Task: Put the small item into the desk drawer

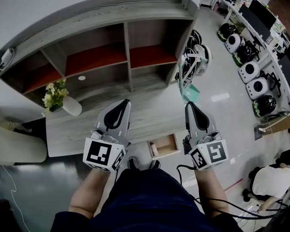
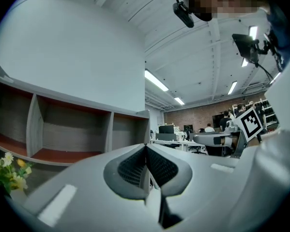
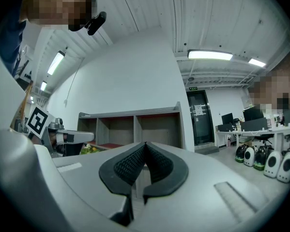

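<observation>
Desk (image 1: 152, 116): one vase (image 1: 72, 106), one open drawer (image 1: 164, 146); left claw (image 1: 127, 102), right claw (image 1: 188, 104) closed.

We can't tell what the pale object (image 1: 154, 150) in the open drawer (image 1: 170, 140) is, lower centre: too small. Same for the white thing (image 1: 7, 56) on the shelf unit (image 1: 111, 11), upper left. Person's shoes (image 1: 131, 164) half hidden by legs.

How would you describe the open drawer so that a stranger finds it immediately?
Find the grey wooden desk with the open shelf unit standing on it. On the desk's near edge, towards the right in the head view, one small drawer is pulled out. Its pale wood inside stands out against the grey top.
</observation>
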Tool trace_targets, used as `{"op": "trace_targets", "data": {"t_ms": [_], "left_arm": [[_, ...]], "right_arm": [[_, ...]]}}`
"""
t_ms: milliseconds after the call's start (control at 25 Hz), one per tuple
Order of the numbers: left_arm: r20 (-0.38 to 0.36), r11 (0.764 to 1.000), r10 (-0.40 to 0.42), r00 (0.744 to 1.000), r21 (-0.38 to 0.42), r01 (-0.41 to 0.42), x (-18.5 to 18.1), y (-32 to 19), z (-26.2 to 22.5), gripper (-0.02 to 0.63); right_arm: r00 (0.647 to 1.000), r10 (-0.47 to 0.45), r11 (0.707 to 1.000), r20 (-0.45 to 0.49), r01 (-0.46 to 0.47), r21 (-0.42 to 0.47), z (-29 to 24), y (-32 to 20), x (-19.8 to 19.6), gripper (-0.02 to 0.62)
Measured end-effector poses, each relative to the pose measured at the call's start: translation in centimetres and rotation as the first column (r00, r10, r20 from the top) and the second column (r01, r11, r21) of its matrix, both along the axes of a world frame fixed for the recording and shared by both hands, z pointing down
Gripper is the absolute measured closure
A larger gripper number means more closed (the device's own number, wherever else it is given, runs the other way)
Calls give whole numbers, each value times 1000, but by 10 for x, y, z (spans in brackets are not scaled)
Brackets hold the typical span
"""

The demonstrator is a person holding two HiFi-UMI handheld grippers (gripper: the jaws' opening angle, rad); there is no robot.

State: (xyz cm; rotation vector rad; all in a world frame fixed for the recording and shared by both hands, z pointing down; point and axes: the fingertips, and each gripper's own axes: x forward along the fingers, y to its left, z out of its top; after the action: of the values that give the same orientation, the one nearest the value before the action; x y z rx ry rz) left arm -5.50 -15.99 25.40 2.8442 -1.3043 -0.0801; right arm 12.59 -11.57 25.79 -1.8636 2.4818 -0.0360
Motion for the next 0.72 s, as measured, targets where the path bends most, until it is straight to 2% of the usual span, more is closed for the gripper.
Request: {"op": "trace_targets", "data": {"t_ms": [720], "left_arm": [[-4,999,-14,1000,-41,14,-4,-6,13,601]], "right_arm": [[1000,10,1000,28,-10,-19,8,-4,8,589]]}}
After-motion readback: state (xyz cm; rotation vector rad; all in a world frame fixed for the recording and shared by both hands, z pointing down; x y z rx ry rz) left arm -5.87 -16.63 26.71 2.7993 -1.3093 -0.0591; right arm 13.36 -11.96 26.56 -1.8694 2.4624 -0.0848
